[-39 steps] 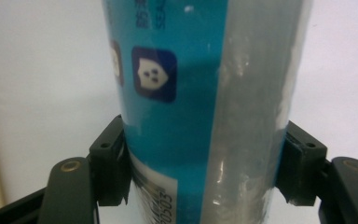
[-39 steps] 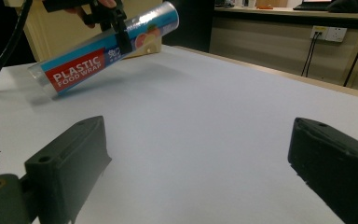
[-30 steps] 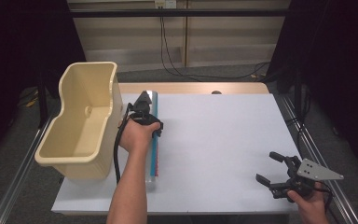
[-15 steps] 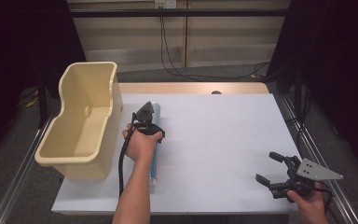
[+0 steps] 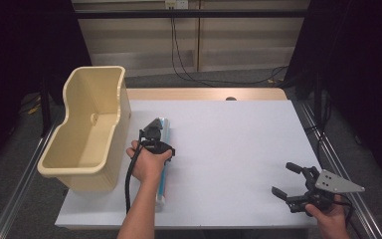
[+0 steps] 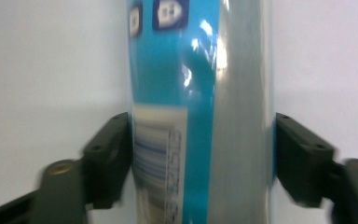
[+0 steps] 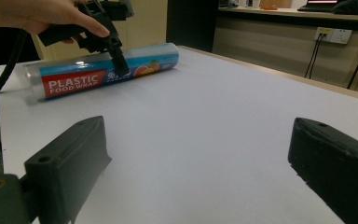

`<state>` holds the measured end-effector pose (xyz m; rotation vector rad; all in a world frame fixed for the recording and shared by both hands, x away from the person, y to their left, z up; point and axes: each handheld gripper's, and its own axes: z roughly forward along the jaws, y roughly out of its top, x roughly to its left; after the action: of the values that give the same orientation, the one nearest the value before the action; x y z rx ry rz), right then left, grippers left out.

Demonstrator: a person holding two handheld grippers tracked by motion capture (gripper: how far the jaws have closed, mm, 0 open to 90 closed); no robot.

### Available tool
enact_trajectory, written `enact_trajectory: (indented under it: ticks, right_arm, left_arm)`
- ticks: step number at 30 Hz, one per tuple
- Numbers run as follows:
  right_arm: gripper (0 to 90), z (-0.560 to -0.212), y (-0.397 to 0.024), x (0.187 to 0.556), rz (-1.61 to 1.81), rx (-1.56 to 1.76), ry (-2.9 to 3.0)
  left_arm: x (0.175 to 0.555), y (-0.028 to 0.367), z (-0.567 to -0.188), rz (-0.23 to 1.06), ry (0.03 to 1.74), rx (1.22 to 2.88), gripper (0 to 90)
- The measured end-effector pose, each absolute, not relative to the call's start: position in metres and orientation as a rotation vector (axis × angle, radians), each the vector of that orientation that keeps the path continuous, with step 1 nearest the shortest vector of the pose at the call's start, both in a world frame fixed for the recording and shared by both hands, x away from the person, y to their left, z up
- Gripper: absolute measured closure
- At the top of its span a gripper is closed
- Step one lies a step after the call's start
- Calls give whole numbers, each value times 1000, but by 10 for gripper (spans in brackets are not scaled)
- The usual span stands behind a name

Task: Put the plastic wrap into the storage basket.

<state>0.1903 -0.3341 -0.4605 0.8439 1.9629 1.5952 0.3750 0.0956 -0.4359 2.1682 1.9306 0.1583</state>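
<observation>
Lying on the white worktop (image 5: 229, 134), left of frame centre: plastic wrap roll (image 5: 162, 164), beside cream bin (image 5: 87, 132). Left hand-held gripper (image 6: 200, 154) has both jaws against the roll's sides. Right hand-held gripper (image 5: 289, 181), lower right, spread and empty.

Cream plastic bin (image 5: 87, 130) at table's (image 5: 238, 144) left edge, wall outlet (image 7: 333, 35) behind

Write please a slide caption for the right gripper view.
Open right gripper rests low; beyond, left gripper straddles plastic wrap roll.
</observation>
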Motion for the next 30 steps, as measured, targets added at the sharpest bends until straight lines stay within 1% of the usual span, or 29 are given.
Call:
enact_trajectory:
  ticks: [1, 4, 5, 7, 8, 9, 10, 11, 13, 18, 22, 23, 27, 29, 30]
  right_arm:
    - [41, -461, -334, 190, 1596, 843, 1964]
    - [41, -460, -332, 190, 1592, 834, 1973]
    - [41, -460, -330, 190, 1589, 825, 1975]
    - [41, -459, -330, 190, 1588, 824, 1976]
    - [41, -459, -329, 190, 1591, 822, 1975]
    - [41, -458, -329, 189, 1586, 819, 1975]
    - [41, -458, -329, 189, 1586, 819, 1975]
    - [41, -459, -329, 189, 1588, 819, 1978]
    - [41, -459, -330, 190, 1585, 824, 1980]
    - [41, -460, -332, 190, 1588, 834, 1974]
    - [41, -460, -332, 191, 1590, 829, 1971]
    - [41, -460, -332, 191, 1592, 830, 1970]
    - [41, -459, -333, 190, 1591, 832, 1967]
    - [41, -459, -333, 190, 1596, 834, 1964]
    - [41, -459, -333, 190, 1596, 834, 1964]
  left_arm:
    - [372, 96, -434, 155, 1917, 2172, 221]
    - [364, 95, -436, 135, 1888, 2210, 153]
    - [361, 93, -441, 158, 1899, 2213, 173]
    - [359, 93, -445, 150, 1901, 2226, 188]
    - [358, 93, -447, 170, 1898, 2232, 226]
    - [358, 97, -449, 177, 1927, 2191, 310]
    - [358, 97, -449, 177, 1927, 2191, 315]
    - [359, 102, -448, 133, 1945, 2158, 318]
    - [359, 103, -448, 129, 1953, 2140, 321]
    - [363, 103, -443, 94, 1967, 2160, 322]
    - [368, 104, -420, 97, 1972, 2142, 323]
    - [369, 106, -415, 79, 1972, 2149, 323]
    - [371, 106, -401, 82, 1966, 2144, 323]
    - [372, 108, -384, 42, 1963, 2127, 323]
    - [372, 108, -384, 42, 1963, 2127, 323]
